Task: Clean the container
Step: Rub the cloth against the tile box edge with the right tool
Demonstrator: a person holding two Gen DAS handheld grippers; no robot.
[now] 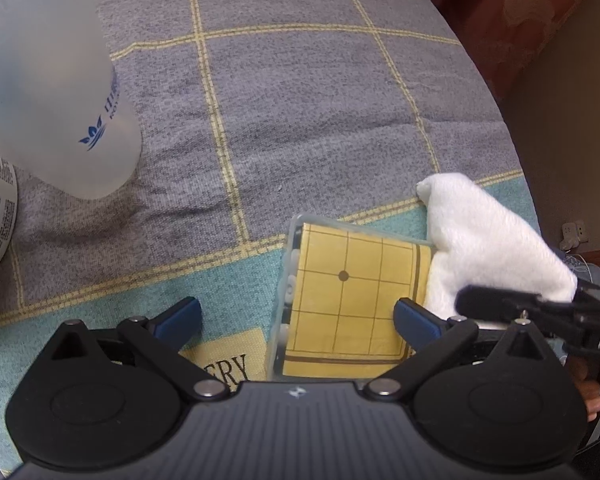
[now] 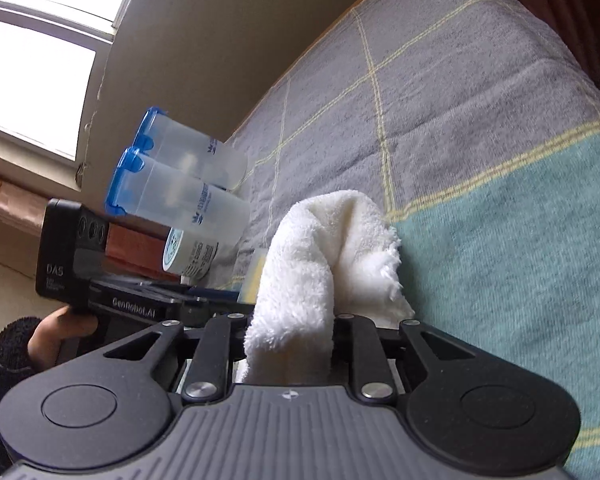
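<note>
Jaws on the left gripper [image 1: 296, 312] stand wide open & hold nothing. Its blue pads [image 1: 182, 316] sit one on each side of the container [image 1: 350, 300], not pressing on it as far as I can see. Jaws on the right gripper [image 2: 290, 332] are nearly closed, squeezed on the white cloth [image 2: 320, 264]. The cloth bunches up out of them, so the tips are hidden.

The container is a small clear box w/ a yellow grid sheet & little white round bits inside. It lies on the bed cover [image 1: 300, 100], which is gray w/ yellow lines & a green-blue strip. I can't tell if it's a bed or a counter under it. The box is right below the left gripper, just next to a tan label [image 1: 228, 360] w/ letters on it.

In the left view the cloth touches the right edge of the box, or is very close. So wiping looks like it's just starting or partway, I think. No wet marks or dirt show, so I can't say how clean it is. Most of the lid top isn't under the cloth, so prob. lots left to wipe.

Two frosted tubs [image 2: 188, 196] w/ blue lids and a labelled bottle [image 2: 188, 256] stand far off to the side, away from the box. Maybe they need cleaning too, can't tell.
</note>
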